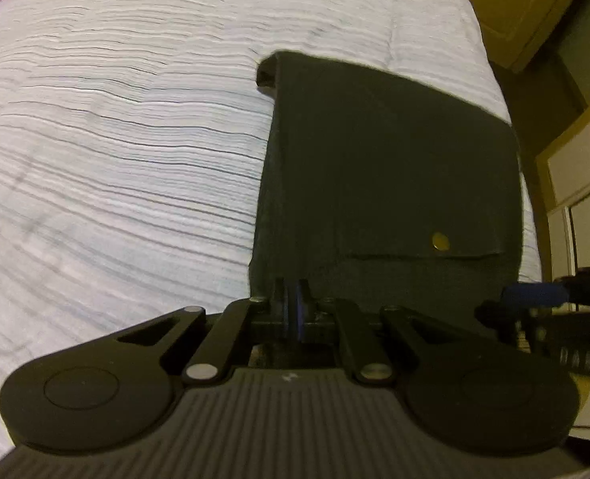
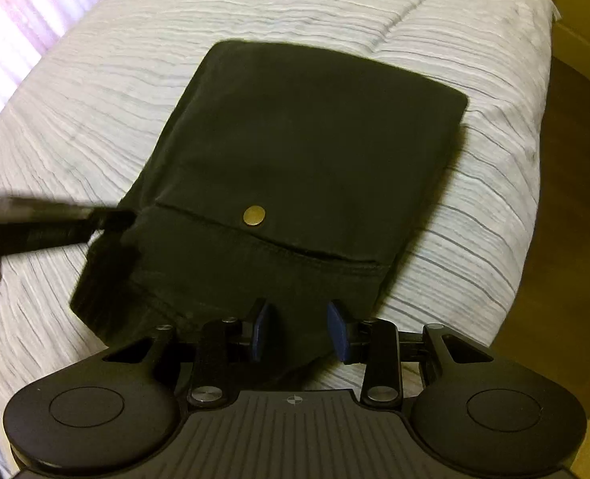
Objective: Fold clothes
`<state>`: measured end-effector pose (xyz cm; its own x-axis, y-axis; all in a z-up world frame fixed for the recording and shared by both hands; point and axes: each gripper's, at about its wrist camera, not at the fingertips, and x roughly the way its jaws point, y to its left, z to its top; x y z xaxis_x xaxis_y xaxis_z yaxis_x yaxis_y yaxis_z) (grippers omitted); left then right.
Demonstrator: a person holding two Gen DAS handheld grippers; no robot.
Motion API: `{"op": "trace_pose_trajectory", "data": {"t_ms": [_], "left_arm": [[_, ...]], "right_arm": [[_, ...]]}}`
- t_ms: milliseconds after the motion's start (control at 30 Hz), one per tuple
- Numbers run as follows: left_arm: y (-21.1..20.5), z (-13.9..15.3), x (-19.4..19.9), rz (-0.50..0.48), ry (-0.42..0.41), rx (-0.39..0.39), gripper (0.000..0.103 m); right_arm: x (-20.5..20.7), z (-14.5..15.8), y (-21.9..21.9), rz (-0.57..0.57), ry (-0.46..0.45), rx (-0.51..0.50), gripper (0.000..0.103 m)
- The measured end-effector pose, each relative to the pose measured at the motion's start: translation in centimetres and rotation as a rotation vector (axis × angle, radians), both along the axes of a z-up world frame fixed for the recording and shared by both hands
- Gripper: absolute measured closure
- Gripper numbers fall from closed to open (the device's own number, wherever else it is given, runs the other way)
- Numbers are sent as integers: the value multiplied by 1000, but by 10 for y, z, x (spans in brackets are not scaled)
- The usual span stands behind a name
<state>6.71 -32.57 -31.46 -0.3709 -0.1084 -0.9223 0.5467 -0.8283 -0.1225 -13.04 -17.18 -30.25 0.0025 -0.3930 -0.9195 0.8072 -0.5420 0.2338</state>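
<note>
Seemingly left gripper pinches trousers; right gripper gapes.

The scene is dimly lit with a warm yellow cast. Pink-white glare from a curtained window is seen at far left. Straight lines are bowed by fisheye distortion at the edges. The bedspread is streaked by motion blur in the left wrist view.

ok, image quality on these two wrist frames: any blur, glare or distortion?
Left wrist: dim, bedspread streaked with motion blur, fisheye bends the bed edge. Right wrist: sharper on the dark garment, blown-out pink window glow at the upper left, left gripper smeared.
</note>
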Motion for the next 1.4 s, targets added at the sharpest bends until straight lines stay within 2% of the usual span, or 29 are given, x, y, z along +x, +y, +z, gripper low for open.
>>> {"op": "trace_pose_trajectory", "data": {"t_ms": [100,233,400,467,500,700,833,1033,1400], "left_arm": [[5,6,8,32,14,14,98],[7,-13,-3,26,-52,-3,98],[11,17,4,89,-58,-18,98],[14,29,13,129,-76,-19,98],[17,35,17,147,-87,-21,98],[47,72,33,266,-156,-36,96],[69,95,27,331,-173,-37,88],[108,129,14,372,-150,-98,75],[166,152,6,553,-153,-134,71]], "right_arm": [[-1,6,4,-15,-27,-7,66],[-2,-22,-9,29,-9,59,66],[-12,0,-7,-2,-72,71,65],[-13,8,3,8,-89,87,43],[-13,13,8,18,-98,93,25],[-19,43,23,98,-92,102,24],[-19,60,24,172,-47,113,24],[-17,84,25,306,-20,101,24],[-33,102,41,460,17,89,24]]}}
